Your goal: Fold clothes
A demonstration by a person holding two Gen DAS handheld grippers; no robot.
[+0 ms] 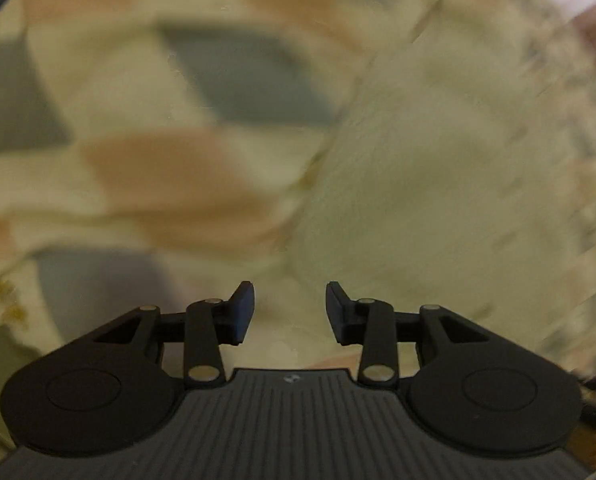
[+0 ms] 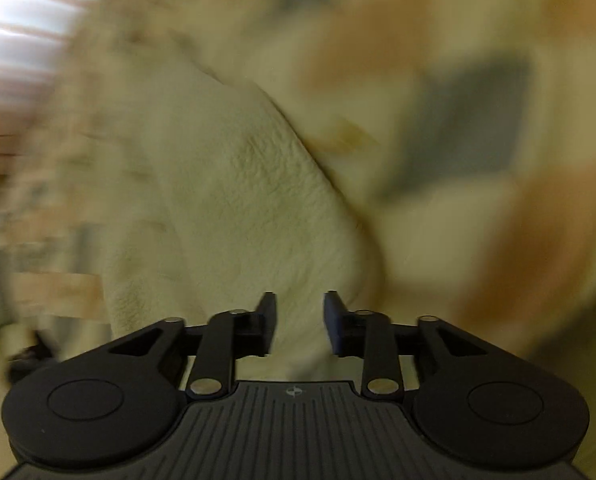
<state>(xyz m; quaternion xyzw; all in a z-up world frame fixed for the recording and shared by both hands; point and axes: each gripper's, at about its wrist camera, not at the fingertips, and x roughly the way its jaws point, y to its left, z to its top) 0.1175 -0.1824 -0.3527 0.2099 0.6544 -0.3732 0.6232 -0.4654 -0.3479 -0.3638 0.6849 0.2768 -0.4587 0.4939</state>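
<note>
Both claws are hanging released: the left gripper (image 1: pixel 290 312) and right gripper (image 2: pixel 298 324) are pointing down over the cream garment (image 2: pixel 238 184) on the patterned cover (image 1: pixel 158 168); each should be pinching one edge squarely.

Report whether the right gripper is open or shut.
Open. In the right wrist view the right gripper shows a clear gap between its fingertips, with the cream fleecy garment beyond and nothing pinched.

It looked like a home, most likely a bedroom. A soft bedcover (image 1: pixel 146 168) patterned in cream, peach and grey patches filled both blurred views, with a fleecy cream garment (image 2: pixel 234 200) lying on it and bright striped light (image 2: pixel 22 32) at one edge.
</note>
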